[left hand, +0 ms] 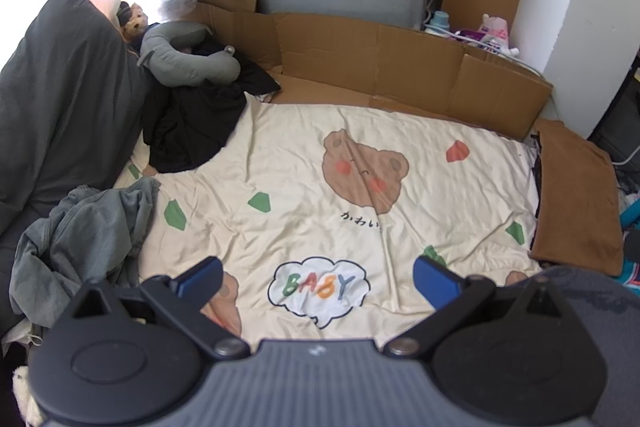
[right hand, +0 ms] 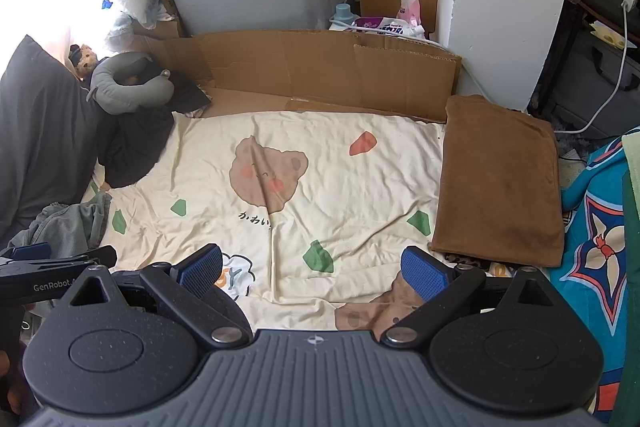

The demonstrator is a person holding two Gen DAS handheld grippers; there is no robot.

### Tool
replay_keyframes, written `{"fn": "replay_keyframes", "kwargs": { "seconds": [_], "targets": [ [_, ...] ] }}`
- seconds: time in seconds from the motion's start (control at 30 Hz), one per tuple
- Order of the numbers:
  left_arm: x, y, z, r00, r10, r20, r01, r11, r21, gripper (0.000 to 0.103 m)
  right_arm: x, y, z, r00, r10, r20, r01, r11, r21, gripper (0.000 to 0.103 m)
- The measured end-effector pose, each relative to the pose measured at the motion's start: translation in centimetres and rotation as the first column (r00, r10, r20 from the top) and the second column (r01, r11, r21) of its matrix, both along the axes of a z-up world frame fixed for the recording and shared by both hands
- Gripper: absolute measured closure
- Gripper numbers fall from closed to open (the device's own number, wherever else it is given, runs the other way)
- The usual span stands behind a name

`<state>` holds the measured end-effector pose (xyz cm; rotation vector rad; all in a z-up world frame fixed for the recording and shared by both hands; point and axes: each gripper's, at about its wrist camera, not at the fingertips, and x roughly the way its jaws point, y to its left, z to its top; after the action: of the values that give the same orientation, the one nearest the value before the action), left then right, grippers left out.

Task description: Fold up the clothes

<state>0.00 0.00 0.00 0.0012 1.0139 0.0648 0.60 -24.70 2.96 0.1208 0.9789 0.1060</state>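
both grippers hang over the cream bear-print sheet [left hand: 304, 187], jaws spread wide, nothing between them: left gripper [left hand: 318, 277], right gripper [right hand: 316, 273]. crumpled grey garment [left hand: 80, 235] lies at the sheet's left edge; folded brown cloth [right hand: 500, 179] at right.

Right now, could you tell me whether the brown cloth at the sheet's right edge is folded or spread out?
Folded: the brown cloth lies as a neat flat rectangle with straight edges beside the cream bear-print sheet.
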Motion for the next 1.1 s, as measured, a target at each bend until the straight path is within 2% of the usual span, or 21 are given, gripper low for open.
{"fn": "replay_keyframes", "kwargs": {
  "seconds": [0.33,0.53,1.1],
  "targets": [
    [-0.04,0.05,0.07,1.000,-0.001,0.015,0.001,1.000,0.028,0.001,0.08,0.03,-0.26,1.000,-0.002,0.001,0.002,1.000,-0.009,0.004],
    [0.35,0.89,-0.18,1.000,0.003,-0.004,-0.003,1.000,-0.015,0.001,0.20,0.52,-0.09,1.000,0.008,-0.009,-0.008,1.000,-0.028,0.004],
    [0.03,0.22,-0.34,1.000,0.003,0.004,-0.003,1.000,0.003,0.001,0.14,0.25,-0.30,1.000,0.000,-0.008,0.000,1.000,-0.013,0.004]
  ]
}}
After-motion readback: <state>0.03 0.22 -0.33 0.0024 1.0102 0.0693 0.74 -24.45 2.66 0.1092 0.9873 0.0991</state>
